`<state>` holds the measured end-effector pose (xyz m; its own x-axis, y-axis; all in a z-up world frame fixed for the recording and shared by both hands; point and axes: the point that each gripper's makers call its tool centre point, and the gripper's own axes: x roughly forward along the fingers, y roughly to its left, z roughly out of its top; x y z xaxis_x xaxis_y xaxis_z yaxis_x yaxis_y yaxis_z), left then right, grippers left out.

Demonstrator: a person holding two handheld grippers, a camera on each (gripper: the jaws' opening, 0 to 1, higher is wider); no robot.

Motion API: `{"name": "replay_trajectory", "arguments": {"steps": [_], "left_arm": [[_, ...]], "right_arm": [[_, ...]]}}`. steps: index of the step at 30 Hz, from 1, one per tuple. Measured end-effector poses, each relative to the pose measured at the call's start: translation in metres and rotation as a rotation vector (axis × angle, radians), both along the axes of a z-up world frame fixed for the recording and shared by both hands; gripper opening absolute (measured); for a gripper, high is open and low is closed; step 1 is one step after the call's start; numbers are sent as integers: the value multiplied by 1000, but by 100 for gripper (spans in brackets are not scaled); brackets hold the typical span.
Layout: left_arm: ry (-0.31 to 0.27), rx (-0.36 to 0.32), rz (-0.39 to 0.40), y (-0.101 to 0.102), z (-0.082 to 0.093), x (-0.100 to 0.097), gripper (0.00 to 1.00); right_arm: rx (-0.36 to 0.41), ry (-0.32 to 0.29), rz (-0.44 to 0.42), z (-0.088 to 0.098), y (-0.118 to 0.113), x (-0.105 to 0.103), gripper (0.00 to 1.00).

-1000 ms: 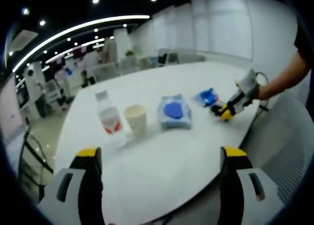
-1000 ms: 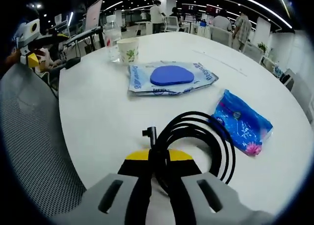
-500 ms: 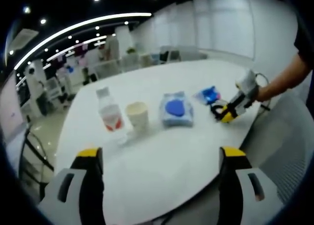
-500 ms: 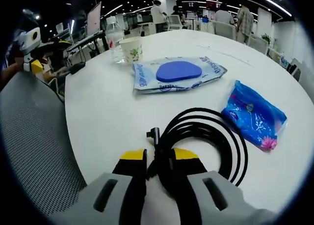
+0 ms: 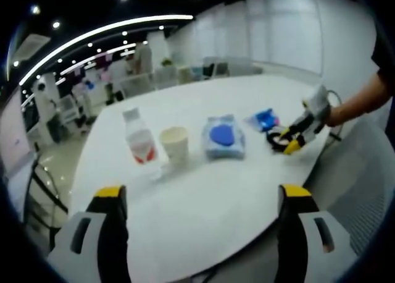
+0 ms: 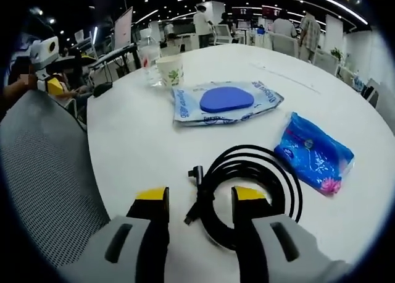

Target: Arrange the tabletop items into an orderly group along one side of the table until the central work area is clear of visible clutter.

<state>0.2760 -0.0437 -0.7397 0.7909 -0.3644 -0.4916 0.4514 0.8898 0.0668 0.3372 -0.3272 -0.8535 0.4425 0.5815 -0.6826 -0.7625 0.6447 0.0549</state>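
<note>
**Right tool spread over coiled cable; items in a row on worktop**

Right gripper view: right tool (image 6: 196, 199) has its jaws spread, one on each side of the black coiled cable (image 6: 250, 190). The cable lies flat on the white worktop (image 6: 136, 141), plug ends pointing toward the jaws; no jaw contact with the cable can be made out. Just beside the coil, a small blue packet (image 6: 315, 152). Beyond the coil, a flat wipes pack (image 6: 225, 102) with a blue oval lid. Further along, a paper cup (image 6: 170, 70), upright, contents not visible. Clear plastic bottle (image 6: 148, 60) next to the cup, upright, partly hidden by it; fill level cannot be told. A grey mesh chair back (image 6: 43, 172) stands at the worktop edge.

Left gripper view: left tool (image 5: 200, 196) has its jaws wide apart, holding nothing, off the near edge of the worktop. Bottle (image 5: 139, 144), cup (image 5: 174, 144), wipes pack (image 5: 223, 136), blue packet (image 5: 262, 118) sit in a loose row. Right tool (image 5: 290, 139) is at the cable, held by a person's arm (image 5: 358, 97).
</note>
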Motion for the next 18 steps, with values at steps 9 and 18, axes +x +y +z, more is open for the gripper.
{"name": "replay_trajectory", "arguments": {"steps": [9,18], "left_arm": [[48,41,40,9,-7,5,99],[23,16,43,-5,14,24,99]], "right_arm": [[32,-87,57,24,2,0,63],[35,-161,35,45,-5,10,80]]}}
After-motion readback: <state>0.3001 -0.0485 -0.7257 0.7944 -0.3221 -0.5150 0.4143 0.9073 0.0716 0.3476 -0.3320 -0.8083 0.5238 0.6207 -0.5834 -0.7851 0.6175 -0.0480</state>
